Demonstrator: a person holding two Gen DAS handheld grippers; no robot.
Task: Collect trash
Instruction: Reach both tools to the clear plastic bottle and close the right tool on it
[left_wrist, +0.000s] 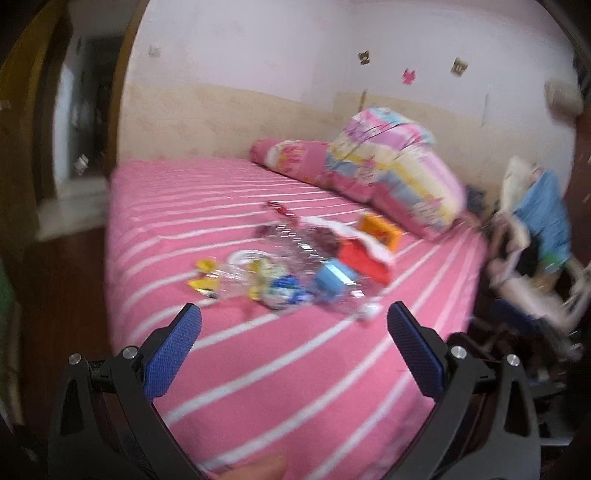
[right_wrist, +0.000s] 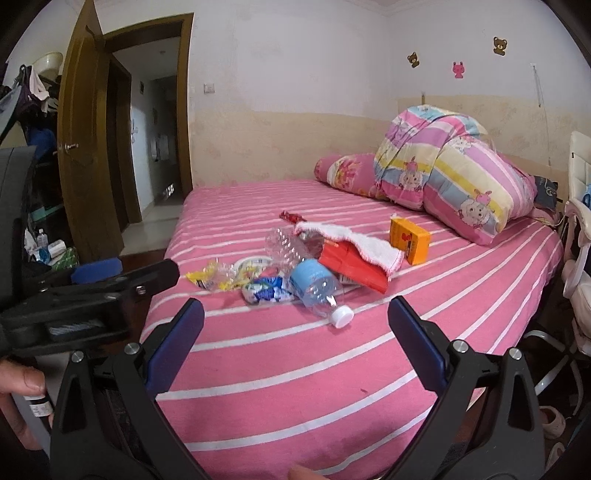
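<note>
Here both sets of jaws stand wide apart and hold nothing: the right gripper (right_wrist: 295, 317) and the left gripper (left_wrist: 293, 321) hang over the near edge of the pink striped bed (right_wrist: 332, 387). Just beyond lies the trash: a capped plastic bottle (right_wrist: 319, 291), crumpled wrappers (right_wrist: 264, 290), a red carton (right_wrist: 351, 267) under a white cloth (right_wrist: 354, 242), and, apart, an orange box (right_wrist: 410, 240). The left view is blurred, perhaps from motion.

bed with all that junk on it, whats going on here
A person holds a gripper in each hand over a pink striped bed. Both the left gripper and right gripper are open and hold nothing. The trash lies untouched: a clear plastic bottle, a red packet, crumpled wrappers and an orange box.
</note>
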